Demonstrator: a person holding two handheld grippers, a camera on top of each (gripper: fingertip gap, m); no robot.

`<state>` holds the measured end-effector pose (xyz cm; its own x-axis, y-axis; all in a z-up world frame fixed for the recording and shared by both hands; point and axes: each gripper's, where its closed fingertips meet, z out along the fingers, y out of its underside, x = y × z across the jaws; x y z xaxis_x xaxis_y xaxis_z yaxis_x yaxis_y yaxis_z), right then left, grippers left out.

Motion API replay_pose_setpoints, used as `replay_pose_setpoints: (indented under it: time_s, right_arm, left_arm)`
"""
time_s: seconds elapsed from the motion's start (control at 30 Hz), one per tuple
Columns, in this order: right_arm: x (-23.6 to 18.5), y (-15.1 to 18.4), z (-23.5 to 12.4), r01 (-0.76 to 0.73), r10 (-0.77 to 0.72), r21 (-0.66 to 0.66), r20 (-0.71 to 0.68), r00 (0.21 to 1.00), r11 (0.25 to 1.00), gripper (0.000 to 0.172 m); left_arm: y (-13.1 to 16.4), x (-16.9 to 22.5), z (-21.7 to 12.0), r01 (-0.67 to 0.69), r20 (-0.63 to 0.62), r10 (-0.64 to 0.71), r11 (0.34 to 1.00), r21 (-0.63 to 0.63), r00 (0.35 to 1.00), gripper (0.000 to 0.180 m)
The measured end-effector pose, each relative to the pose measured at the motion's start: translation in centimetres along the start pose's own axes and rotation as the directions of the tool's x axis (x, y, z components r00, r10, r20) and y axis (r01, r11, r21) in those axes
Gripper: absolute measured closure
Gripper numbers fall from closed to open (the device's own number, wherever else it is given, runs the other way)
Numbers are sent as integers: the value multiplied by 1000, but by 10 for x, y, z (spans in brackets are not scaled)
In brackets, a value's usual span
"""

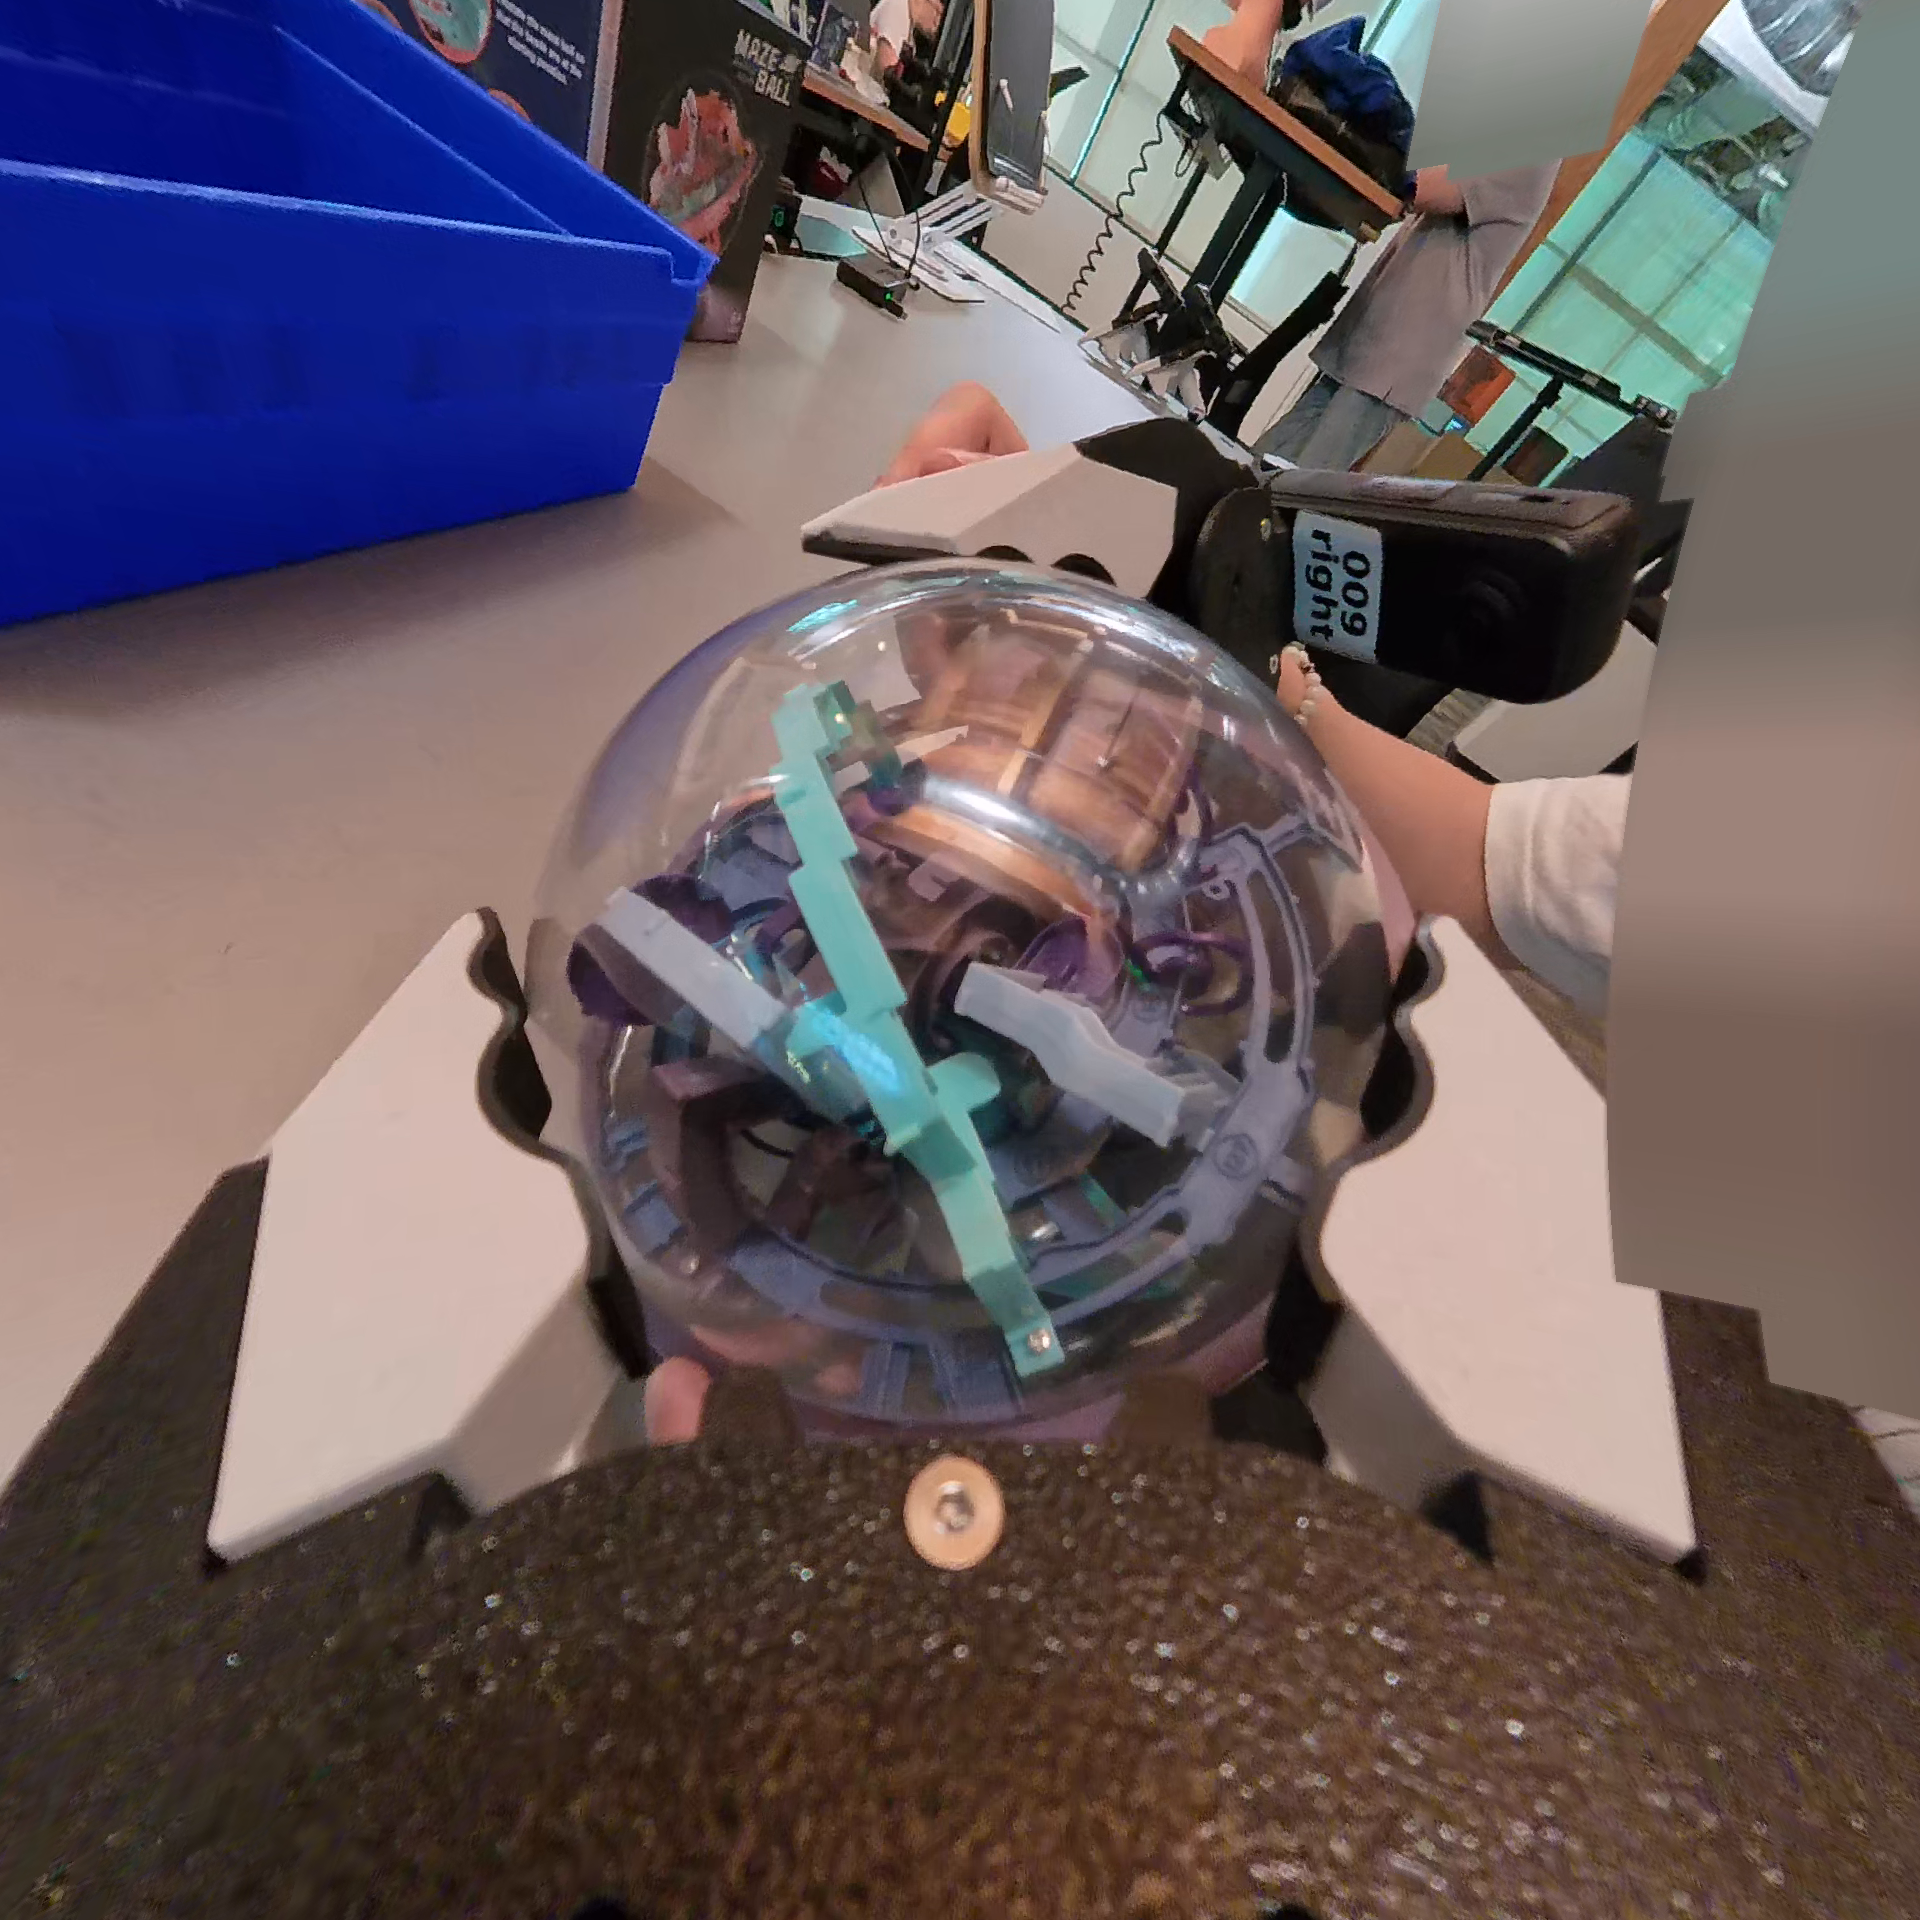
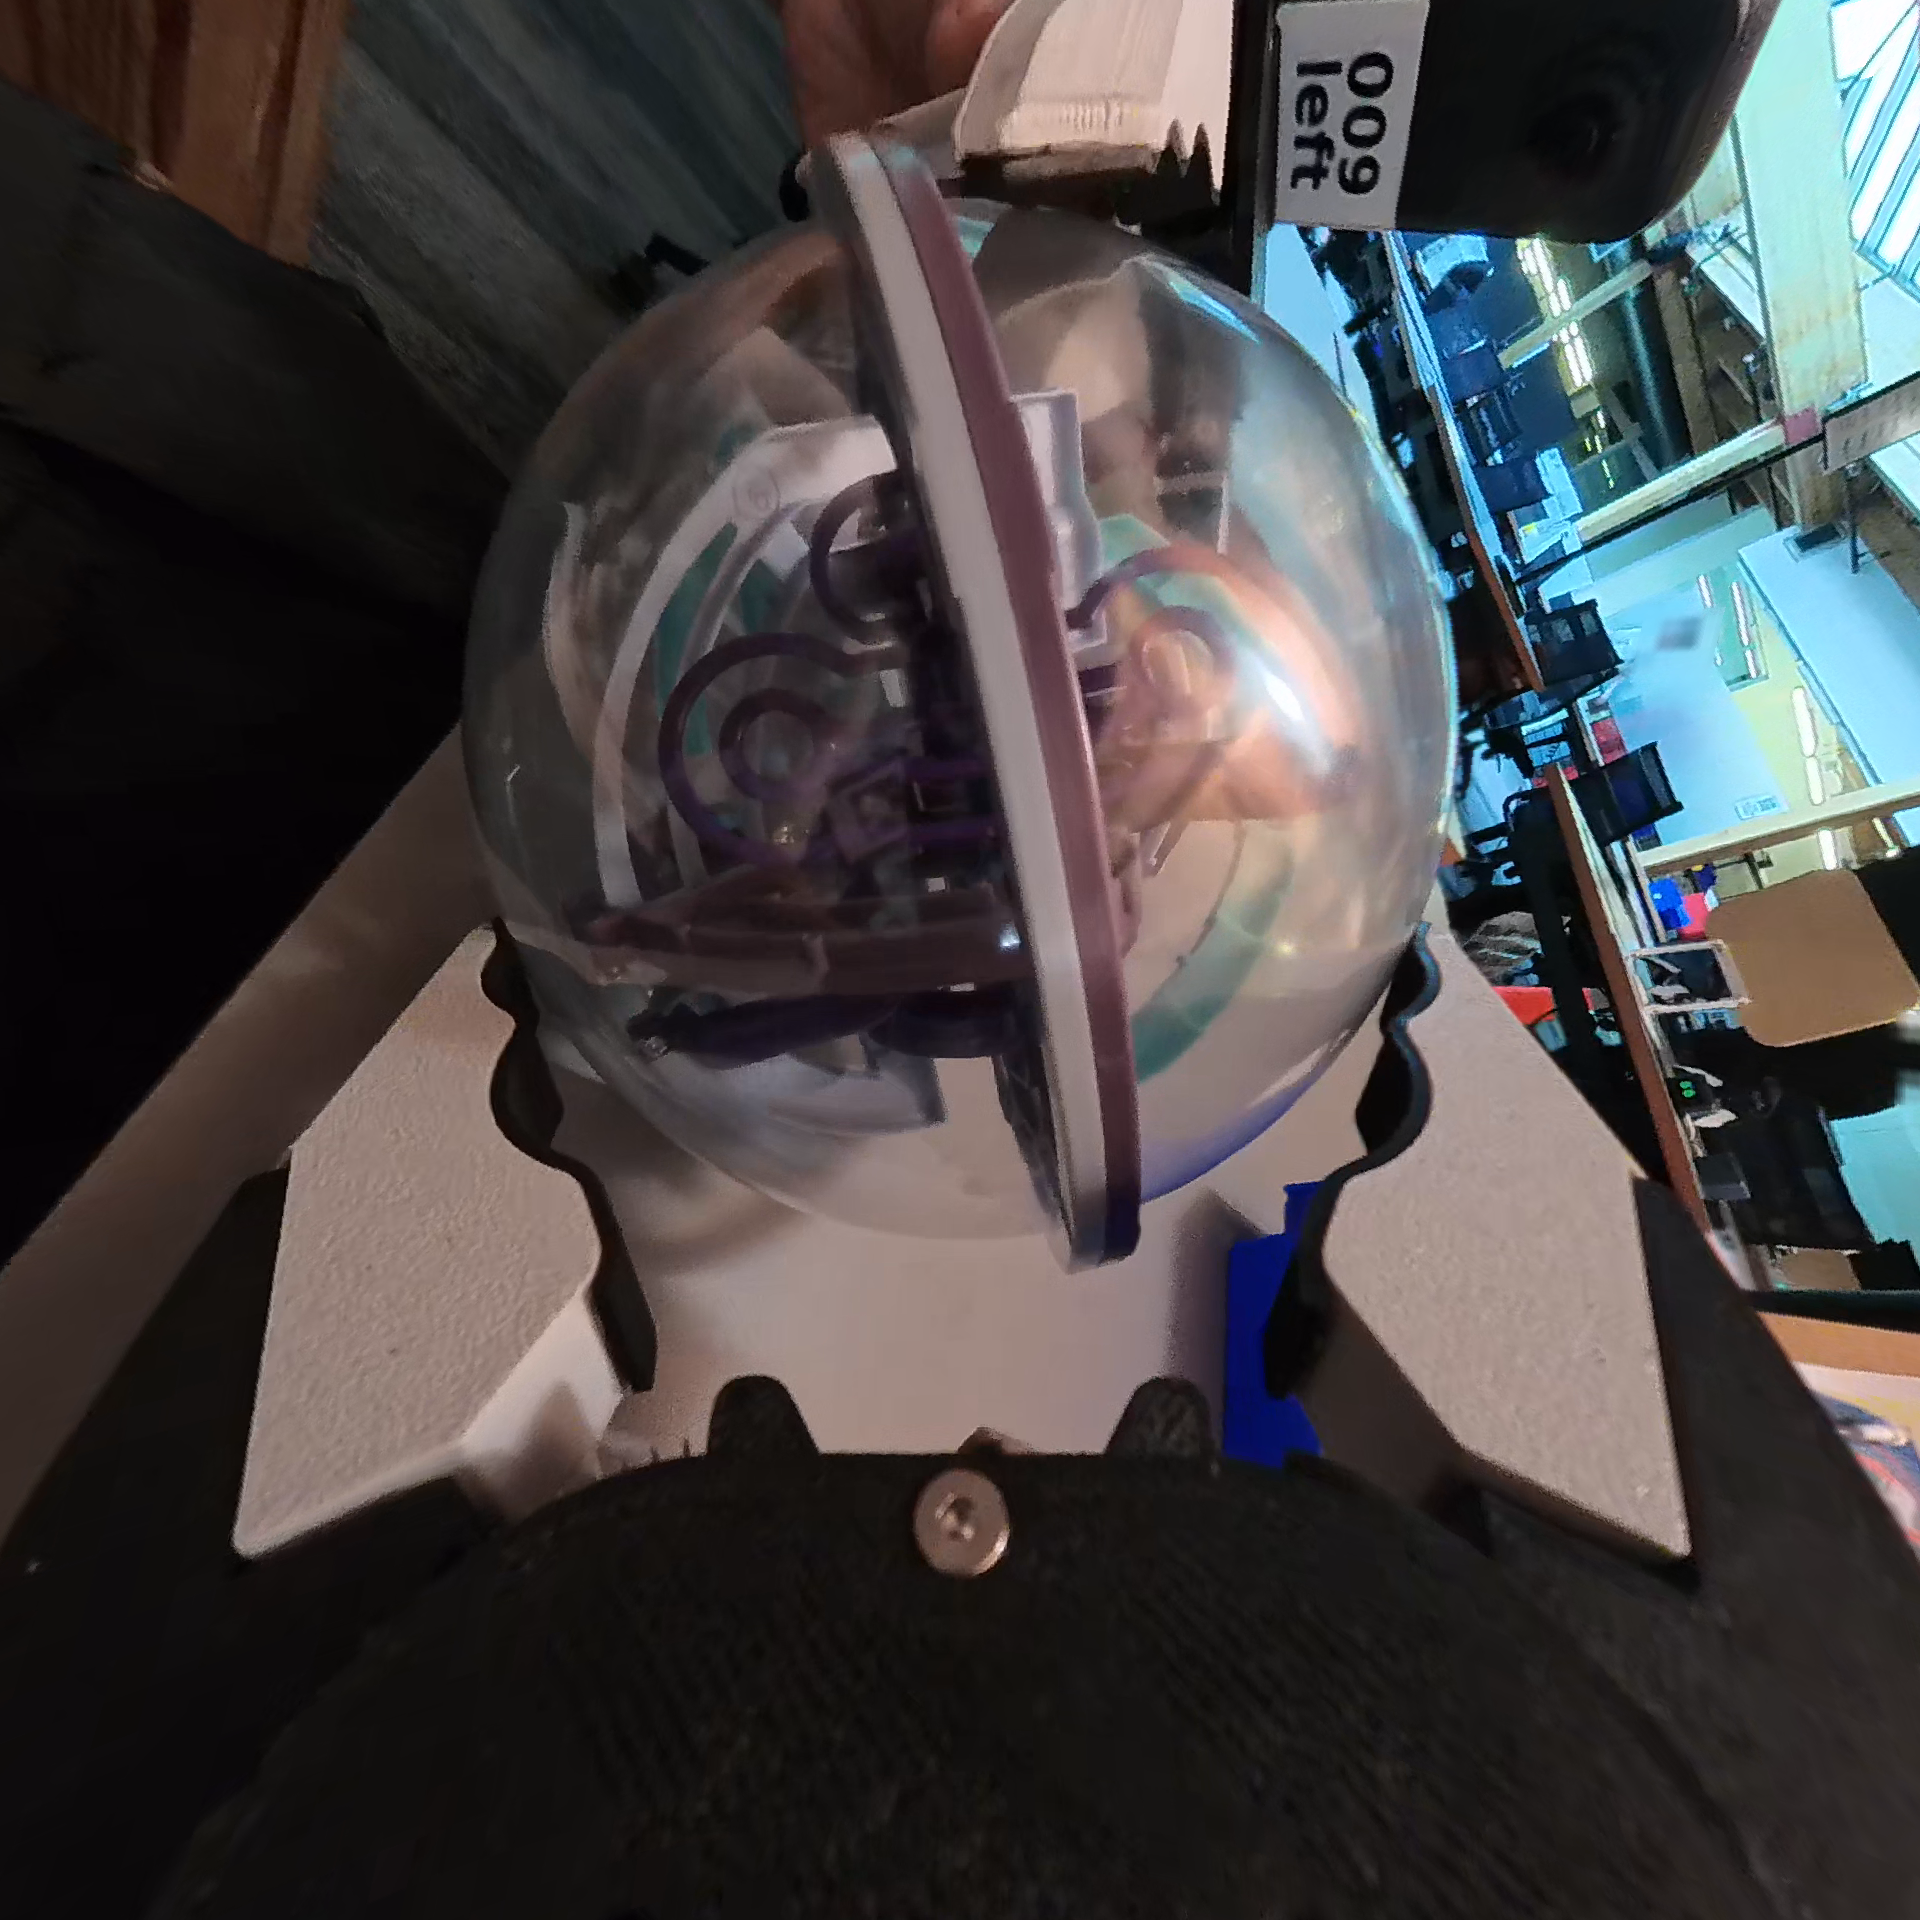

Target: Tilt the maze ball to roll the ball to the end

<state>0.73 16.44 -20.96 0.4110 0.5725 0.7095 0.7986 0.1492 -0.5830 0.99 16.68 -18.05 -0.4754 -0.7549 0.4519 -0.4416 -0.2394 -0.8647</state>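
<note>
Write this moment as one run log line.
phase: tilting | left gripper: clamps maze ball | right gripper: clamps same ball | ball: off grey table

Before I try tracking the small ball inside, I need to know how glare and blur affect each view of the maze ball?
Left wrist view: bright, even light; the maze ball shows ceiling reflections across its upper dome, tracks fairly sharp. Right wrist view: dimmer, dark backdrop left, a warm glare patch on the right half, inner tracks softly blurred; wide-angle bending in both.
</note>
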Motion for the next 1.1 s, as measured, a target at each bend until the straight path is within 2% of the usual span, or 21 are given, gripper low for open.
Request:
replay_pose_setpoints:
  time_s: [0.13,0.33,0.6,1.1]
  right_arm:
    - [-1,-3,1,28,-28,-12,2,1000,1000,17]
    - [1,-3,4,17,-16,-15,50,999,1000,17]
    - [-1,-14,9,110,-104,-74,75,992,991,17]
    - [-1,-18,12,117,-113,-53,70,991,992,17]
  left_arm:
    - [2,2,-3,-28,-9,28,999,18,1000,25]
    - [1,-1,-6,10,-21,-9,999,49,1000,26]
    - [5,4,-18,-56,-78,67,990,129,995,25]
    - [4,4,-23,-70,-101,89,980,186,991,25]
